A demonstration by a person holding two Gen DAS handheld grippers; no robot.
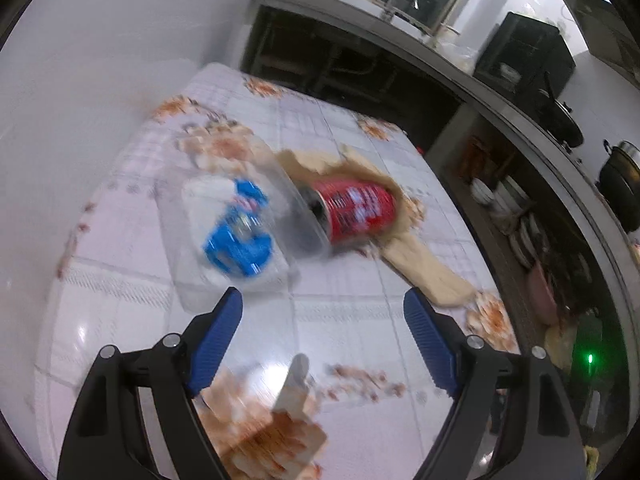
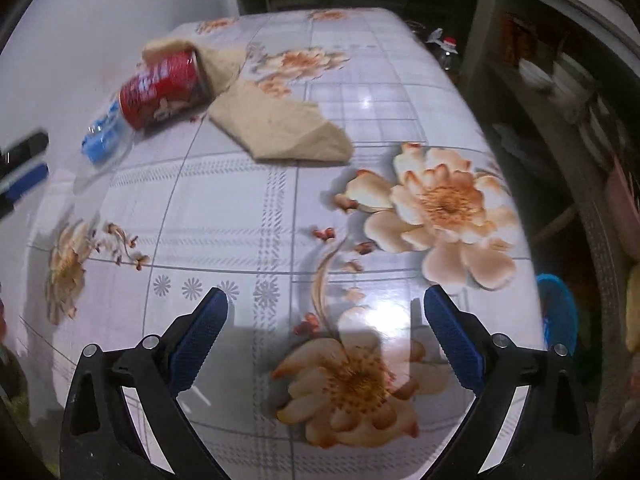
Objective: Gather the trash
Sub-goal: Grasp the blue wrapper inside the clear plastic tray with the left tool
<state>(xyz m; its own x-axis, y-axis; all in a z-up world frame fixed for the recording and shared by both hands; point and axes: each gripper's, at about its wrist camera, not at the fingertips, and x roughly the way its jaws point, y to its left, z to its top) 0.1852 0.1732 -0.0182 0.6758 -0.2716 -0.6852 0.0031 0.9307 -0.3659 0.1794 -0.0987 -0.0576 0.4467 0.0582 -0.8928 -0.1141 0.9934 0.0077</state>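
Item one, nearest: my left gripper (image 1: 322,308), jaws spread and gripping nothing, angled down over the table (image 1: 360,320) with bare floral oilcloth between its blue pads; I judge it is held wide so it can take the bulky piece ahead. Item two: my right gripper (image 2: 326,300), likewise released and empty, jaws at full spread above a printed flower at 6 o'clock in its view, well apart from any trash. Item three, at 11 o'clock just beyond the left fingertips: a clear plastic container (image 1: 236,232) with a blue-and-white wrapper (image 1: 240,236) that seems to lie inside it, though blur leaves this uncertain; its near edge lies just beside the left pad. Item four, at 12 o'clock in the left view: a red can (image 1: 356,208) on its side, open end touching or overlapping the container's far rim, lying on crumpled brown paper (image 1: 424,264) that runs out toward 2 o'clock. From the right wrist view the same can and paper sit at 10 to 11 o'clock, far off. Item five, farthest: a dark counter (image 1: 400,28) with pots and stacked dishes along 1 to 3 o'clock, not part of the job. Nothing is collected in either gripper yet; the container looks the likeliest first pick for the left.
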